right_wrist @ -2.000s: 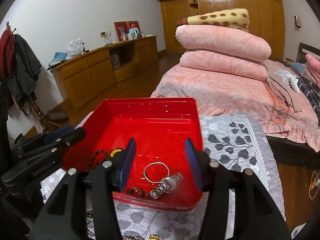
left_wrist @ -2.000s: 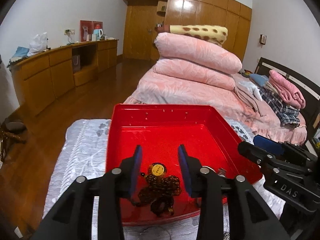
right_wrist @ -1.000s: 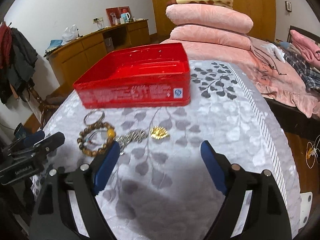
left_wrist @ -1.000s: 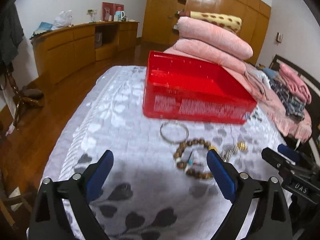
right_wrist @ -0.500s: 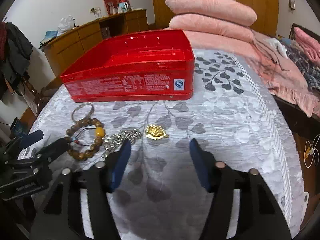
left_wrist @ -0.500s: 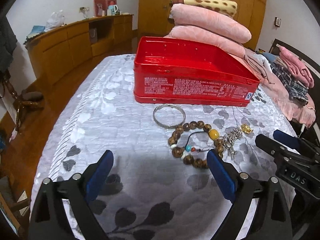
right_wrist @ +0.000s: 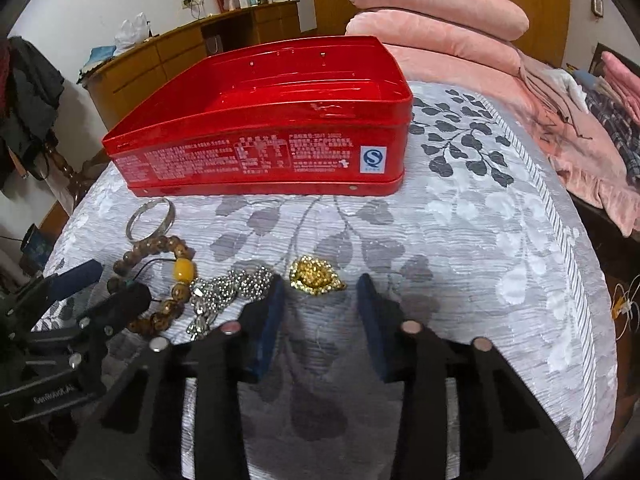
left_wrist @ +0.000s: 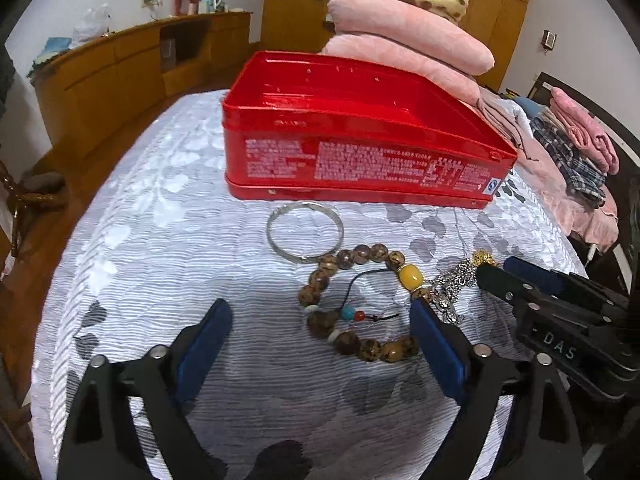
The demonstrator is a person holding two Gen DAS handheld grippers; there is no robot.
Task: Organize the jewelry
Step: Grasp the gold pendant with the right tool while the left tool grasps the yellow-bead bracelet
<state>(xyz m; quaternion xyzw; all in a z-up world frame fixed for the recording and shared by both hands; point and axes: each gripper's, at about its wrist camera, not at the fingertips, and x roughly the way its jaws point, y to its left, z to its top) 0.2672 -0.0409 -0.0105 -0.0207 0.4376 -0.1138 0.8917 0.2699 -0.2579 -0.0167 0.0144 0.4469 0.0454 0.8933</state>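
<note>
I am working in front of the red tin (right_wrist: pixel 256 152). My left gripper (left_wrist: pixel 320 344) is hanging wide apart over the bead bracelet (left_wrist: pixel 356 300); my right gripper (right_wrist: pixel 320 300), jaws just closing but still apart and empty, is nearing the gold pendant (right_wrist: pixel 316 276), so I am centring before pinching.

A tin box (left_wrist: pixel 360 160) stands on the tablecloth (left_wrist: pixel 160 240) at the far side, with the stacked quilts (left_wrist: pixel 408 40) behind it and a sideboard (left_wrist: pixel 120 72) far off to the left. Just near of the box lies a bangle (left_wrist: pixel 305 231), and touching its near edge is a bead bracelet (left_wrist: pixel 352 304), with a chain (right_wrist: pixel 228 292) to the right of the beads and a brooch (right_wrist: pixel 314 276) just right of the chain. The left gripper (left_wrist: pixel 320 344) straddles the bracelet's near part, while the right gripper (right_wrist: pixel 320 300) sits just near of the brooch, right of the left one.
</note>
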